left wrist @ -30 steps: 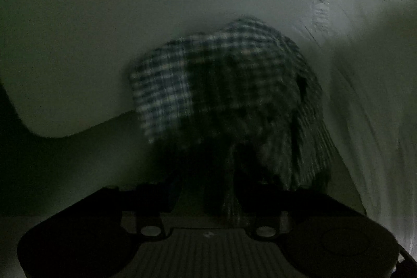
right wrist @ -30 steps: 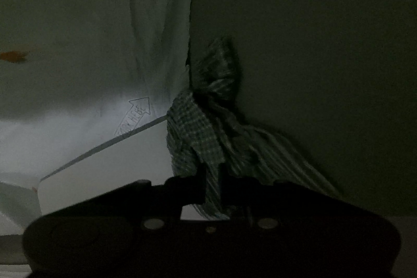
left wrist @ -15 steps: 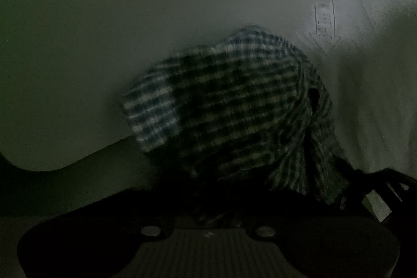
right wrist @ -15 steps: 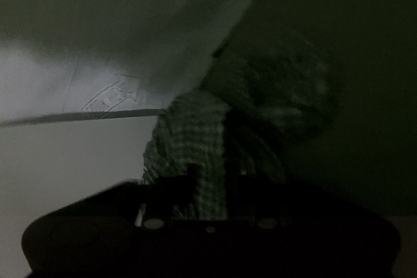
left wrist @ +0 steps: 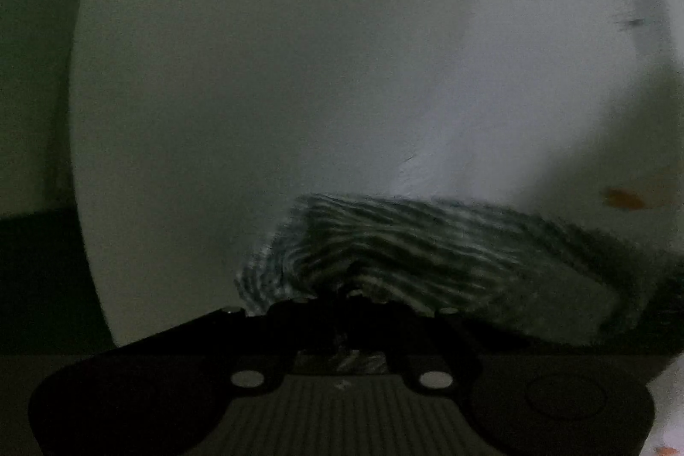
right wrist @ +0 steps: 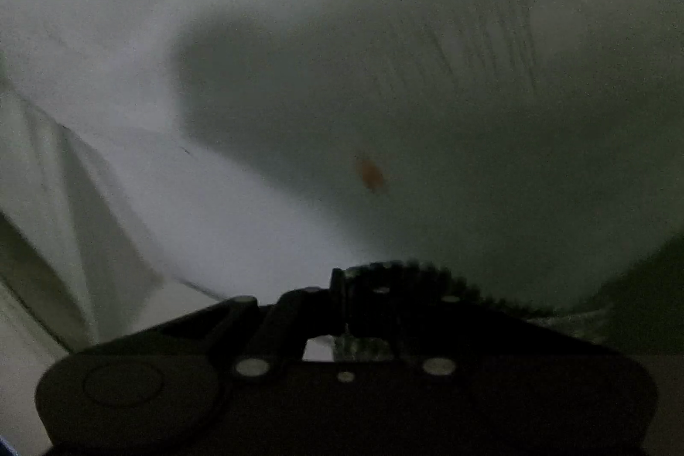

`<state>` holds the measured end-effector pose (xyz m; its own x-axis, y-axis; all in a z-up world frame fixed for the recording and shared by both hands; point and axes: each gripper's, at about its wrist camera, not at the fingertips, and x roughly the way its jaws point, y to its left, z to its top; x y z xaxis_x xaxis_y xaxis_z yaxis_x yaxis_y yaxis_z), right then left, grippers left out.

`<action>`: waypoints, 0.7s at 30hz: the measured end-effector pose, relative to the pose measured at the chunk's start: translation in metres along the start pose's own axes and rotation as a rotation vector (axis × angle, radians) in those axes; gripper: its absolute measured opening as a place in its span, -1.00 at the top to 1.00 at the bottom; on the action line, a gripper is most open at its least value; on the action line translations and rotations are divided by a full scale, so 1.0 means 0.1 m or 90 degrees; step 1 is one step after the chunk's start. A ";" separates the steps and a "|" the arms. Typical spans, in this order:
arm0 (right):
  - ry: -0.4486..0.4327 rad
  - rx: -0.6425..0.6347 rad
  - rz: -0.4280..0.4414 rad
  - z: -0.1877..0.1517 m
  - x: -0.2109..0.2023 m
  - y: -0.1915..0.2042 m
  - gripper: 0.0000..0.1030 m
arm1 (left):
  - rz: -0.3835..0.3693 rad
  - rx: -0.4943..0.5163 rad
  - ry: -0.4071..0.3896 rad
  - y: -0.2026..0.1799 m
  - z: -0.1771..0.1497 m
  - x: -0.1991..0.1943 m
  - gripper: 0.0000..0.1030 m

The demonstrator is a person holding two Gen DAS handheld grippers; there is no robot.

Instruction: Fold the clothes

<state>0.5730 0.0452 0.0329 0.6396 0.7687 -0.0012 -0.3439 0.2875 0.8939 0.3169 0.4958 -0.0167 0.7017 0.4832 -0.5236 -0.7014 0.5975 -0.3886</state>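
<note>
Left wrist view: the left tool (left wrist: 342, 300) pinches the plaid cloth (left wrist: 427, 255), which lies blurred just ahead over a white sheet (left wrist: 299, 71) with an orange spot (left wrist: 622, 198).

Right wrist view: the right tool (right wrist: 367, 285) is pressed onto the cloth's (right wrist: 427, 272) edge, low over the sheet (right wrist: 256, 221).

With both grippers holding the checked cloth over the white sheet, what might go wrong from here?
1. The left gripper pinches only a bunched edge of the checked cloth; it may slip free.
2. The right gripper shows little cloth beyond its fingers, so that hold looks shallow.
3. Dim light and blur may hide wrinkles on the white sheet.
</note>
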 end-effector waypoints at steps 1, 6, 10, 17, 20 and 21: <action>-0.024 -0.018 0.013 0.15 -0.25 0.14 0.97 | -0.015 0.011 -0.015 -0.10 0.03 -0.15 0.91; -0.128 -0.095 0.061 0.67 -1.56 0.70 0.97 | -0.085 0.078 -0.102 -0.77 0.00 -1.07 0.92; -0.200 -0.151 0.095 1.01 -2.74 1.15 0.97 | -0.150 0.118 -0.178 -1.24 -0.14 -1.94 0.92; -0.327 -0.264 0.162 1.28 -4.59 1.82 0.98 | -0.253 0.177 -0.295 -1.87 -0.64 -3.41 0.92; -0.376 -0.323 0.186 1.29 -5.28 2.13 0.98 | -0.289 0.194 -0.328 -2.12 -0.88 -3.87 0.92; -0.390 -0.337 0.192 1.32 -5.47 2.22 0.98 | -0.304 0.195 -0.334 -2.17 -0.93 -4.01 0.92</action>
<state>0.2375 -0.3866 0.2910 0.6745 0.4558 0.5808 -0.7368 0.4658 0.4902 0.1754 0.1128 0.2069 0.9402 0.3238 0.1059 -0.2963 0.9305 -0.2153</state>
